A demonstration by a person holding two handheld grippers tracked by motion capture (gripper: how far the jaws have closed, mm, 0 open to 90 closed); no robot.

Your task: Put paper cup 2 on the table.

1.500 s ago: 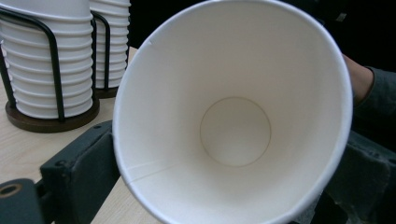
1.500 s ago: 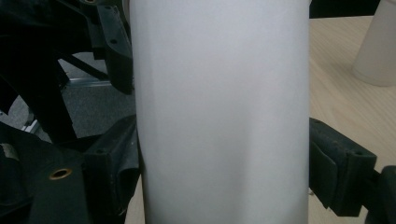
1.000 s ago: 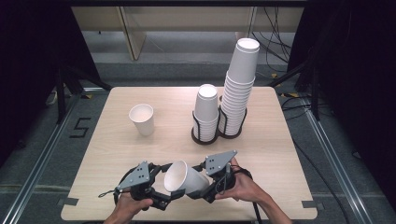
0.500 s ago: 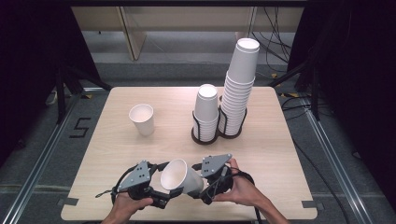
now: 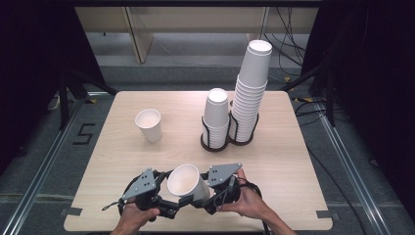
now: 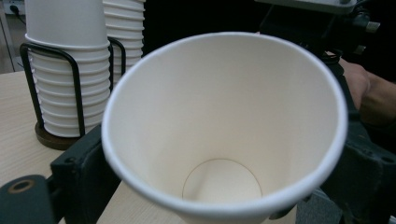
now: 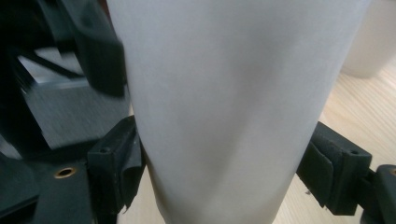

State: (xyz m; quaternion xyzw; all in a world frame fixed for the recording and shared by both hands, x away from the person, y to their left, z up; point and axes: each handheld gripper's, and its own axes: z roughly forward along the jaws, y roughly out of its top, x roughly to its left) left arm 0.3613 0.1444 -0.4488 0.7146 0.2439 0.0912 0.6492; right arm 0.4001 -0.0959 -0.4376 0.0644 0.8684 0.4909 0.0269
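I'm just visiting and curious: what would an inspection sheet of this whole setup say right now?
Surface: pale wooden table, bare near its right edge.
Job's things: paper cup tilted between both grippers, mouth facing the left one.
Clutter: single cup upright at left; two cup stacks in a black wire holder.
Grippers: right gripper clamps the cup's wall; left gripper flanks its rim, jaws just opened wider.
Cables: black cable loops by the left gripper; more on the floor behind.
Surroundings: grey floor, dark curtains, a floor mark reading 5.
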